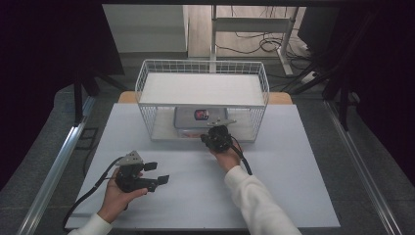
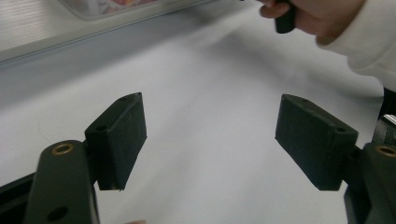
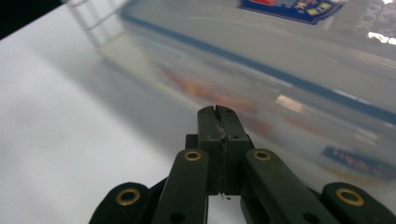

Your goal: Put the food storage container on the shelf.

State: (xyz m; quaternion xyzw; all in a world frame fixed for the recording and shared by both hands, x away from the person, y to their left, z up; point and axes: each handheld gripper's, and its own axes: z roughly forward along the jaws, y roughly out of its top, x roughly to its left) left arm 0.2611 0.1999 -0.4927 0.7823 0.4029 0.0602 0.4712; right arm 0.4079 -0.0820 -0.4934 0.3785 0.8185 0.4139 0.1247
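The clear plastic box (image 1: 199, 119), mid frame under the wire rack (image 1: 203, 90), looks stiff & slippery, prob light, so grab its rim w/ the right tool (image 3: 217, 111), now shut on nothing; left tool (image 2: 210, 135) wide open, empty.

Grey floor (image 1: 44, 147), dark curtains (image 1: 39, 44)

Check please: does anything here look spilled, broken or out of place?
Nothing stands out. The clear plastic box sits level on the lower shelf of the white wire rack, and the white table shows no spill.
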